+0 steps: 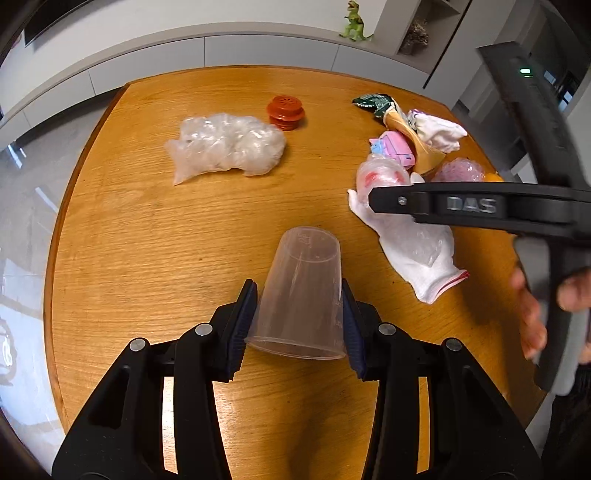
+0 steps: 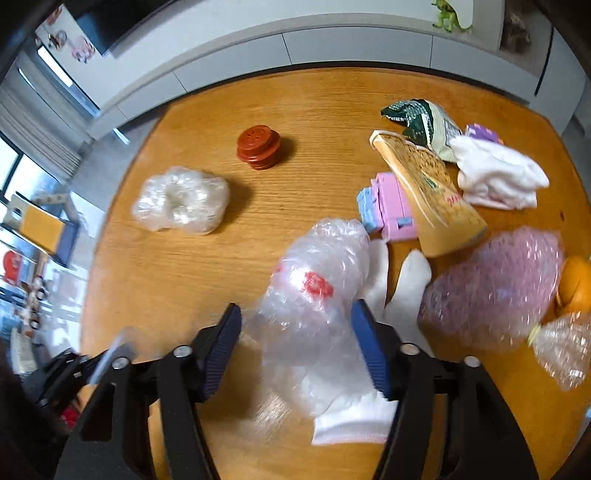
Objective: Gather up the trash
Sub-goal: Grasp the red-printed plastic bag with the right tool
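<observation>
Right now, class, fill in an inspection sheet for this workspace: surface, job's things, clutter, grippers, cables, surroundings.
Surface: round wooden table.
Job's things: clear plastic cup; crumpled clear bag; red-printed plastic bag; snack wrappers.
Clutter: red cap, white glove, pink toy, pink bubble wrap.
Grippers: left gripper shut on cup; right gripper fingers straddle the printed bag, open.
Cables: nothing seen.
Surroundings: white cabinets, green dinosaur.
</observation>
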Motion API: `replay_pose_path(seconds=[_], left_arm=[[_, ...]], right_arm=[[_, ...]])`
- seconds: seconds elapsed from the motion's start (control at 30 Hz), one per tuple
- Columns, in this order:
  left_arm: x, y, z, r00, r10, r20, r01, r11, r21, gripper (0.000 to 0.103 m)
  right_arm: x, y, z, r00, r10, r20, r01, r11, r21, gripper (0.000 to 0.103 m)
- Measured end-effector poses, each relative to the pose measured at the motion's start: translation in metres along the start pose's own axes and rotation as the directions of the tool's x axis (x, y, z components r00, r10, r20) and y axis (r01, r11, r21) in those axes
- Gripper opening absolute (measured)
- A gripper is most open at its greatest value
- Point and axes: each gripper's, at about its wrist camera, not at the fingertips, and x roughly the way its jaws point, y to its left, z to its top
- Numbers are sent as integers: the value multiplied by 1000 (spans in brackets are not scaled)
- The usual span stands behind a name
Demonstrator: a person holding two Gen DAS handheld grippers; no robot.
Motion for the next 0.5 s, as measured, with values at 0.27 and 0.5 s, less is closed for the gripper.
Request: replay_pose_path(seconds=[0.27, 0.5], left_arm=[[-20, -10, -9, 999, -15, 29, 14, 1000, 21, 43], [-47, -69, -26, 996, -66, 64, 59, 993, 106, 43]], right_arm=[[-53, -27, -29, 995, 75, 69, -77, 997, 30, 30], [-121, -57, -91, 988, 78, 132, -85, 995, 49, 30]])
